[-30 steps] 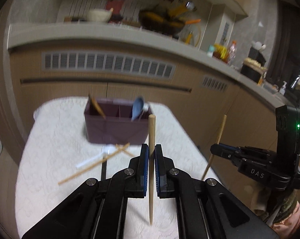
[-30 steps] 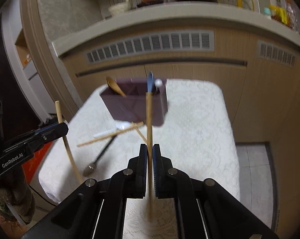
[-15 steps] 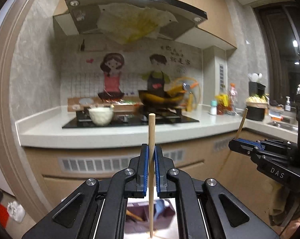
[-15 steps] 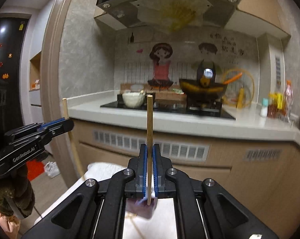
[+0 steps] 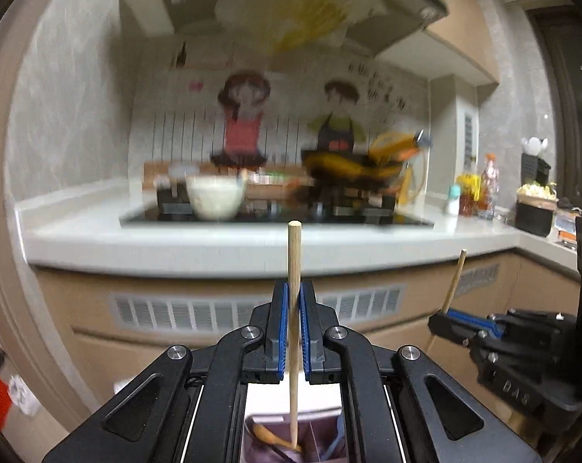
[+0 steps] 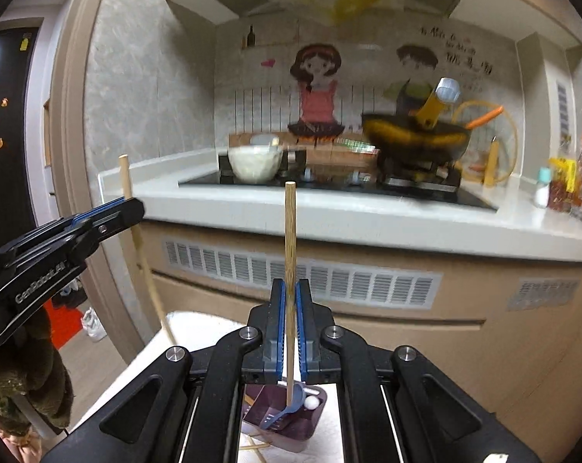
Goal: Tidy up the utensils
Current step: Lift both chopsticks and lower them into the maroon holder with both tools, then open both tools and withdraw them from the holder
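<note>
Carrying one upright chopstick each, left gripper clamping chopstick and right gripper clamping its own chopstick above purple organizer at frame bottom; thin pinches are risking tips pivoting, missing a compartment.

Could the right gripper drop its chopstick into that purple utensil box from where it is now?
Probably yes. The right gripper holds its chopstick upright, and the purple utensil box sits open-topped below the chopstick's lower end. Only the blue spoon already in the box crowds the spot, so it may need steering to a freer compartment.
</note>
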A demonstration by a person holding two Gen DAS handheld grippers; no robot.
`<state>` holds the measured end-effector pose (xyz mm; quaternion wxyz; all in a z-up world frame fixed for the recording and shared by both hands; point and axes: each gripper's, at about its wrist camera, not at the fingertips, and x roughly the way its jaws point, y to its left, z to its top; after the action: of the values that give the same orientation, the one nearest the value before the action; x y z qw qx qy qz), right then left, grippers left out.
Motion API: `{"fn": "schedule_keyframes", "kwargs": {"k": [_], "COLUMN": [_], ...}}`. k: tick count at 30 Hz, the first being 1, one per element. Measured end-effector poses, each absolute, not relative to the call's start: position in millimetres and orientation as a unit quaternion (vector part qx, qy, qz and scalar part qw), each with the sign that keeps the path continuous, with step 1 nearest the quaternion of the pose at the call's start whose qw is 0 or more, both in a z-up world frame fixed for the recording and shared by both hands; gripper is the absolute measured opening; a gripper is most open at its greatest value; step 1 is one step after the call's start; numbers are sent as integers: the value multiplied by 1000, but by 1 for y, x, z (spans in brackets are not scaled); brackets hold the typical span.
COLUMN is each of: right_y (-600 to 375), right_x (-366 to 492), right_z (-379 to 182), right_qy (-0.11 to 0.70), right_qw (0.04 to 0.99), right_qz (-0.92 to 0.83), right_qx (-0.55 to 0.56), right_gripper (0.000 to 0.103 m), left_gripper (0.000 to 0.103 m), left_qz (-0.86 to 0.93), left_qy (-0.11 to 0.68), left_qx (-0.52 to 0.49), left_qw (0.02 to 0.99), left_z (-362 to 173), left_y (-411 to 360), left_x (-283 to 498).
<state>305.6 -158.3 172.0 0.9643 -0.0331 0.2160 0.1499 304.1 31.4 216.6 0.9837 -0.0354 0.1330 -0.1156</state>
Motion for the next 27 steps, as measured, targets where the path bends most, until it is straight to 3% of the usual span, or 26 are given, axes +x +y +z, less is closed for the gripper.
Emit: {"fn": "schedule_keyframes", "kwargs": {"k": [12,19,22,24,27], "right_y": [-152,-164,-167,-170,-175], "right_x": [370,369,357,341,322], "right_z": [30,-1,1,3,1], "right_qy": [387,419,411,391,387], "right_qw": [909,896,901,911,910], "right_qz": [153,148,143,130,144], "right_qx": [14,16,0,-21,-40], "right_gripper": [6,7,18,33,35], "left_gripper": [7,10,22,33,46], "left_qz": [-101,-105,-108,-107,-103], "left_qy": [275,310,306,298,292], "left_qx": [-46,-24,-27,-25,-19], "left_qw": [955,945,945,948,951], "left_z": [80,44,44,43,39], "left_y": [17,2,4,10,20], "left_x": [373,365,348,333,313]}}
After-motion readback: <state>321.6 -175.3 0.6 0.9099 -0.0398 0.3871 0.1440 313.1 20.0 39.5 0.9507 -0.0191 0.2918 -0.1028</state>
